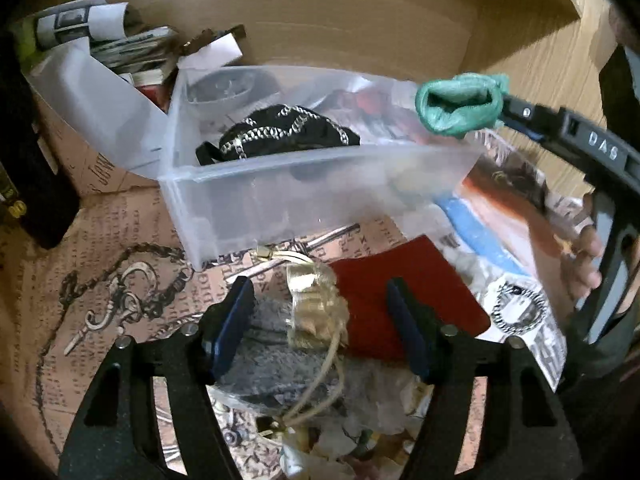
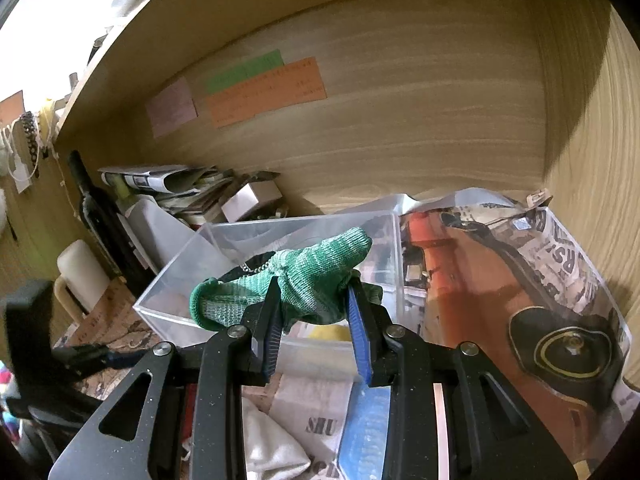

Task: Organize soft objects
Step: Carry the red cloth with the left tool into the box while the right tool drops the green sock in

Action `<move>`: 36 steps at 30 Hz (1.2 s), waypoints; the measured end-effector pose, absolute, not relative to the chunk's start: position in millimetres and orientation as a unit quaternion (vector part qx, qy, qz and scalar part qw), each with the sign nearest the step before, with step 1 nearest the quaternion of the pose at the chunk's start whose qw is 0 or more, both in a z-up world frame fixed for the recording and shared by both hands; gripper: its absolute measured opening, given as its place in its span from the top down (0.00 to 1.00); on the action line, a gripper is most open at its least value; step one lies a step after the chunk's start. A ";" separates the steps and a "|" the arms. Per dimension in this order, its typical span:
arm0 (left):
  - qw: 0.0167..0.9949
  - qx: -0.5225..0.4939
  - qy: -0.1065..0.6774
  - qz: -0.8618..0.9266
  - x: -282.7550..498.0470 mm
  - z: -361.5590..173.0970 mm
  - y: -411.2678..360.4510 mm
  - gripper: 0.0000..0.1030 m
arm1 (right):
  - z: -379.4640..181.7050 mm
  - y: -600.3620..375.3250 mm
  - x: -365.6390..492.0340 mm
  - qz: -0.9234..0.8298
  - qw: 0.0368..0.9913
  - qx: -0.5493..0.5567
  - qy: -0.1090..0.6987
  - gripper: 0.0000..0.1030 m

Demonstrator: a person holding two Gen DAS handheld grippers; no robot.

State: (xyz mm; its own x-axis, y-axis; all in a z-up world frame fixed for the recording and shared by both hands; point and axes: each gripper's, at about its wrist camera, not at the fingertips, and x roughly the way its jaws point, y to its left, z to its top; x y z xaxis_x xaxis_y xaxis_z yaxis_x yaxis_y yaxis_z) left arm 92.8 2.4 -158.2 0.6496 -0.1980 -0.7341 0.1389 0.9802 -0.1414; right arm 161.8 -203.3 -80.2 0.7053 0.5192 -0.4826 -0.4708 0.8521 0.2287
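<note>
My right gripper is shut on a green striped knitted sock and holds it above the near edge of a clear plastic bin. In the left wrist view the sock hangs over the bin's right rim. A black cloth with a chain print lies inside the bin. My left gripper is open, low over a gold ribbon bundle, grey fabric and a red cloth in front of the bin.
A cardboard box of papers stands left of the bin. A dark bottle and white candle stand at left. A printed bag leans at right. Wooden shelf walls close the back and right. A white pouch lies below.
</note>
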 end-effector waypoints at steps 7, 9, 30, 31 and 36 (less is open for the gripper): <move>0.906 -0.032 0.410 -0.097 94.9 -159.9 0.6 0.72 | -83.3 -203.5 162.1 0.267 0.921 0.044 0.281 0.73; 0.910 -0.034 0.404 -0.093 93.9 -155.8 3.3 0.79 | -83.4 -203.3 162.1 0.267 0.921 0.043 0.281 0.73; 0.955 -0.052 0.291 -0.037 129.5 -69.1 25.1 0.84 | -81.2 -175.6 190.3 0.263 0.919 -0.001 0.295 0.73; 0.955 -0.046 0.292 -0.026 136.4 -71.9 25.3 0.84 | -84.5 -172.2 192.9 0.263 0.916 -0.006 0.302 0.73; 0.946 -0.040 0.321 -0.006 167.7 -94.5 30.0 0.84 | -101.3 -159.8 203.9 0.263 0.907 -0.030 0.329 0.73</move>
State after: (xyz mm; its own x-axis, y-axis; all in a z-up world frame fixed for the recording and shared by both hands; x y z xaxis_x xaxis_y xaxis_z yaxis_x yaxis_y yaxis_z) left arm 167.7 30.0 -94.5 0.7942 -0.0377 -0.6064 -0.0136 0.9967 -0.0798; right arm 203.9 -159.8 -101.3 0.6457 0.4566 -0.6121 -0.4965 0.8600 0.1177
